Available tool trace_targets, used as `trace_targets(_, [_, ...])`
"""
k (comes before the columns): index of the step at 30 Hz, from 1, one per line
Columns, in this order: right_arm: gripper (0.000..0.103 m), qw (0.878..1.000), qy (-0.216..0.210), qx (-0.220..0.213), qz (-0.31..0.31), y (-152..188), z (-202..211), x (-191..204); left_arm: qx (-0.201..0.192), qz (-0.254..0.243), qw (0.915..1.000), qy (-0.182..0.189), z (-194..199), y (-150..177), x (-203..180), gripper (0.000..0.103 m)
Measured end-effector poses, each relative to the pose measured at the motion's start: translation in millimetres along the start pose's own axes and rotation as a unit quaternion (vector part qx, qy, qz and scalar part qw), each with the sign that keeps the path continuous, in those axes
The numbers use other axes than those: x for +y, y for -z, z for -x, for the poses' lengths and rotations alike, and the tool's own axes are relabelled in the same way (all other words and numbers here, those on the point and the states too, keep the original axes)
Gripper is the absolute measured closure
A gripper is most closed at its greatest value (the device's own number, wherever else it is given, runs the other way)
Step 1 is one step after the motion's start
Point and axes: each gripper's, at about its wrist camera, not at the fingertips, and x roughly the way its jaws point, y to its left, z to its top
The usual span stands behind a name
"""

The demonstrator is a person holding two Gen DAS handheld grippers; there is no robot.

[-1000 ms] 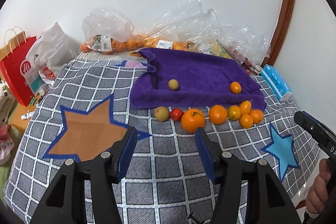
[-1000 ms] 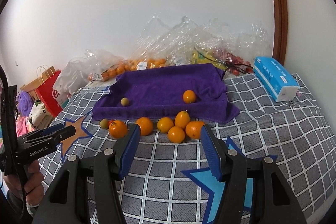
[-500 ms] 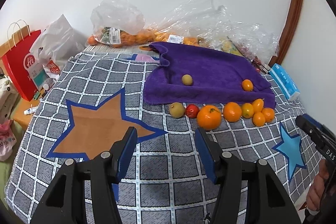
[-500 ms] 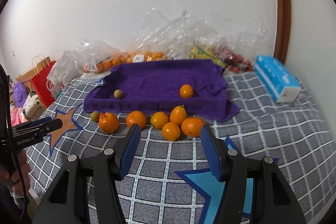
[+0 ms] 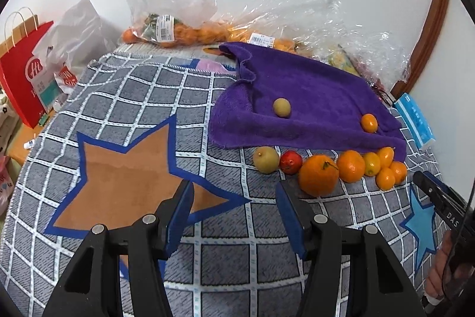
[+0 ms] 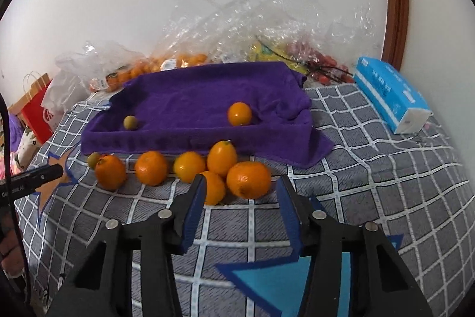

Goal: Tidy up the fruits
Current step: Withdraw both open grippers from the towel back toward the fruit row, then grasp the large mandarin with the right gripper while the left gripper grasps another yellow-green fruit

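Note:
A purple towel [image 5: 311, 97] [image 6: 207, 97] lies on the checked cloth, with a small green fruit [image 5: 282, 107] [image 6: 130, 122] and a small orange [image 5: 369, 122] [image 6: 240, 114] on it. In front of it lies a row of fruit: a green fruit [image 5: 266, 159], a red fruit [image 5: 291, 162] and several oranges [image 5: 318, 175] [image 6: 248, 179]. My left gripper [image 5: 234, 201] is open and empty, short of the green fruit. My right gripper [image 6: 242, 198] is open and empty, just short of the nearest orange.
Plastic bags of fruit [image 5: 178, 31] [image 6: 237, 34] lie along the wall. A blue tissue pack [image 5: 415, 121] [image 6: 389, 97] lies at the right. A red paper bag [image 5: 20, 67] stands left of the bed. The checked cloth [image 5: 148, 115] has star patches.
Both grippers have moved forward toward the row of fruit, which now looks larger. The right gripper's fingers now frame the nearest orange. Both stay open.

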Motion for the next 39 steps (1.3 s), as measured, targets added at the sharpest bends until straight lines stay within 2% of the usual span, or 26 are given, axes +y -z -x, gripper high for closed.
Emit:
trace_targets(7, [0.055,1.0,-0.001,0.024,-0.016,-2.6,-27.9,-11.0,-0.005,0.002,1.0,0.004,-13.6,-5.1,-2.6,0.048])
trace_targets(13, [0.055,0.999,-0.006,0.037,-0.024,-0.5,-43.4,-16.0,0.004,0.016,0.9998,0.012,-22.0,-4.5,2.7,0.048])
trace_targets(20, [0.055,0.998,-0.006,0.059,-0.015,-4.7,-58.4,-13.1,0.014,0.011,0.9998,0.008,-26.5,-4.8,-2.3,0.048])
trace_targets(21, [0.06,0.998,-0.006,0.054,-0.014,-4.5,-57.9,-12.7,0.014,0.008,0.9998,0.008,-25.8,-4.8,-4.4,0.048])
trace_targets(29, [0.06,1.0,-0.001,0.03,-0.005,2.2,-43.3,-15.7,0.018,-0.013,0.9997,0.006,-32.4,-9.1,-20.3,0.048])
trace_targets(32, [0.06,1.0,-0.02,0.015,-0.019,4.9,-34.4,-22.6,0.023,-0.021,0.9994,-0.016,-38.9,-13.8,-23.2,0.048])
trace_targets(34, [0.06,1.0,-0.017,0.012,-0.023,5.5,-32.7,-24.7,0.024,-0.024,0.9993,-0.014,-41.0,-16.1,-22.9,0.049])
trace_targets(37, [0.06,0.999,-0.02,0.017,-0.026,5.7,-33.4,-25.2,0.019,-0.012,0.9997,0.001,-40.4,-18.9,-20.9,0.055])
trace_targets(39, [0.06,1.0,-0.018,0.016,-0.02,5.8,-32.8,-23.3,0.016,-0.018,0.9997,-0.005,-42.0,-19.9,-23.3,0.062])
